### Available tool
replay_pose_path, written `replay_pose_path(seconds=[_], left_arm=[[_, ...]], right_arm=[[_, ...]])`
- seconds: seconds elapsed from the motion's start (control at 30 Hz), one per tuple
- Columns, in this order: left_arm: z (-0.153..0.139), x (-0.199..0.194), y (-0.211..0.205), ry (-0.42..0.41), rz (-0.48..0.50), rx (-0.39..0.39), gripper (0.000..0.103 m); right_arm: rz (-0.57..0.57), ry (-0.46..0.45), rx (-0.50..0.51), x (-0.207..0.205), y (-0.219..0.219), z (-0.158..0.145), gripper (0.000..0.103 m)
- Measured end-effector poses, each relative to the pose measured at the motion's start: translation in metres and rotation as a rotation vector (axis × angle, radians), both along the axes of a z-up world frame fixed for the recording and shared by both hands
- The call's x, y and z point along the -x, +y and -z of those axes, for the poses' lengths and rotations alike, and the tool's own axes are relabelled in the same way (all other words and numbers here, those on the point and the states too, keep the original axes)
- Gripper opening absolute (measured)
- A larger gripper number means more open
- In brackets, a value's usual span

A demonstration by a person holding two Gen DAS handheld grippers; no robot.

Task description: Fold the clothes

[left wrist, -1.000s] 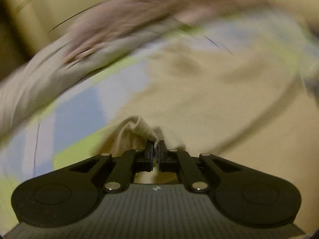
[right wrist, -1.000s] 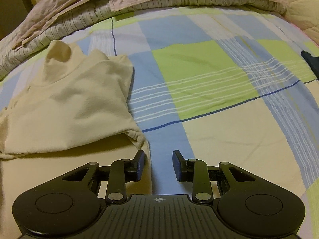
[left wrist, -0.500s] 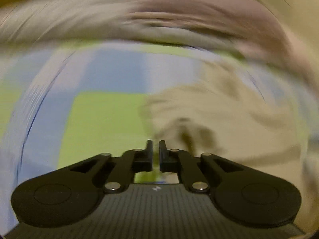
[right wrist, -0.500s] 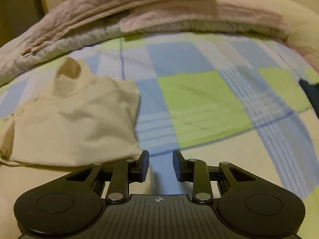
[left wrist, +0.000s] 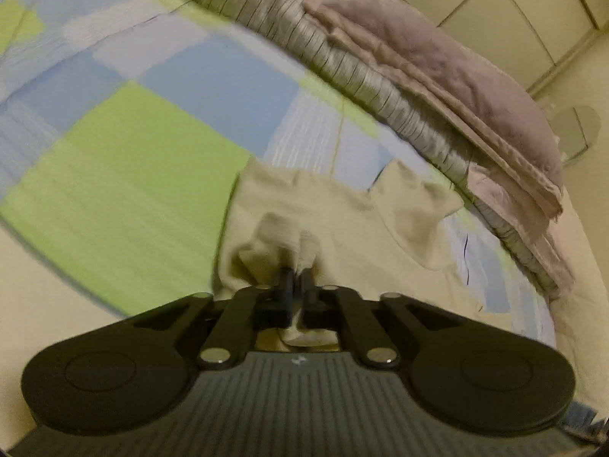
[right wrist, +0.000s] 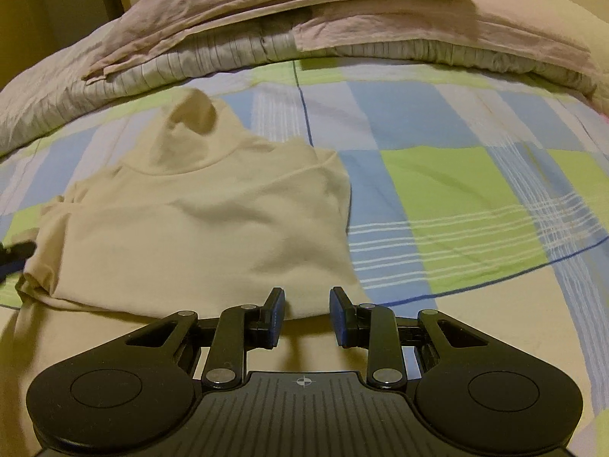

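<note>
On the checked bedspread lies a cream turtleneck top, partly folded — its collar points toward the striped duvet and mauve sheets piled along the bed's far edge, its long axis running from near edge to far edge. At the garment's left side, the left gripper has its jaws pinched tight on a bunched fold of the cream fabric. The right gripper hovers at the garment's near hem — jaws partly apart, holding nothing.
</note>
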State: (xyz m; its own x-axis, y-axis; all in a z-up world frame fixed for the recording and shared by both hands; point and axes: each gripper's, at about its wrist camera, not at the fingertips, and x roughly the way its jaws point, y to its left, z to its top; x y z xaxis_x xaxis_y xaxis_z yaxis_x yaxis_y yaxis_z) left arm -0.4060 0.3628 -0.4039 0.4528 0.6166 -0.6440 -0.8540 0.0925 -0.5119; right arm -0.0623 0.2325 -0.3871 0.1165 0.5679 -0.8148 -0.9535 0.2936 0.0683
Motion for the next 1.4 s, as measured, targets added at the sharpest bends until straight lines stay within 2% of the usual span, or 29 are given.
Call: replay_pose_path(seconds=[0.07,0.1,0.13,0.23,0.27,0.3,0.33,0.37,0.4,0.5,0.57,0.73,0.83,0.9,1.0,1.07,1.13,1.17,1.23,1.33,1.4], left_arm=[[-0.021,0.022,-0.01,0.002,-0.01,-0.144,0.0],[-0.027,0.036,-0.013,0.001,-0.018,-0.178,0.001],[-0.028,0.048,-0.015,0.016,-0.028,-0.17,0.001],[-0.001,0.074,-0.007,0.105,-0.11,0.013,0.009],[0.013,0.083,-0.006,0.089,-0.15,0.084,0.021],[0.023,0.091,-0.005,0.033,-0.194,0.13,0.024],[0.027,0.099,-0.008,-0.056,-0.248,0.137,0.027],[0.027,0.105,-0.011,-0.146,-0.298,0.145,0.038],[0.027,0.108,-0.014,-0.218,-0.332,0.155,0.045],[0.032,0.106,-0.026,-0.392,-0.4,0.215,0.051],[0.038,0.099,-0.035,-0.464,-0.436,0.279,0.051],[0.037,0.088,-0.038,-0.56,-0.522,0.262,0.05],[0.037,0.077,-0.025,-0.544,-0.503,0.27,0.035],[0.032,0.073,-0.021,-0.471,-0.506,0.253,0.011],[0.025,0.075,-0.015,-0.375,-0.543,0.193,0.011],[0.022,0.073,-0.009,-0.309,-0.507,0.169,0.01],[0.01,0.057,-0.002,-0.137,-0.387,0.109,0.002],[0.004,0.047,0.001,-0.043,-0.318,0.069,0.002],[-0.01,0.018,0.002,0.133,-0.16,-0.053,0.002],[-0.03,-0.034,-0.014,0.356,0.119,-0.284,0.002],[-0.025,-0.074,-0.026,0.486,0.318,-0.37,0.007]], right_arm=[[0.007,-0.001,-0.002,-0.001,0.0,0.0,0.03],[0.011,0.001,-0.003,-0.002,0.0,0.0,0.03],[0.013,0.004,-0.002,-0.001,0.0,0.001,0.03],[0.018,0.013,-0.001,0.001,0.002,0.004,0.03],[0.017,0.014,-0.002,0.004,0.004,0.005,0.03],[0.016,0.015,-0.004,0.006,0.005,0.005,0.03],[0.013,0.017,-0.005,0.008,0.007,0.005,0.03],[0.008,0.019,-0.009,0.011,0.008,0.004,0.03],[0.001,0.021,-0.016,0.013,0.009,0.003,0.03],[-0.014,0.019,-0.026,0.015,0.01,0.002,0.03],[-0.011,0.022,-0.029,0.016,0.012,0.002,0.03],[-0.009,0.025,-0.025,0.013,0.015,0.005,0.03],[-0.011,0.022,-0.018,0.01,0.013,0.009,0.03],[-0.004,0.023,-0.012,0.007,0.009,0.011,0.03],[0.008,0.029,-0.009,0.001,0.004,0.012,0.03],[0.008,0.034,-0.011,-0.002,0.0,0.012,0.03],[0.009,0.034,-0.01,-0.005,-0.003,0.012,0.03],[0.01,0.031,-0.009,-0.007,-0.004,0.011,0.03],[0.026,0.027,-0.012,-0.011,-0.008,0.01,0.03],[0.056,0.027,-0.016,-0.021,-0.014,0.008,0.03],[0.074,0.03,-0.014,-0.029,-0.016,0.007,0.03]])
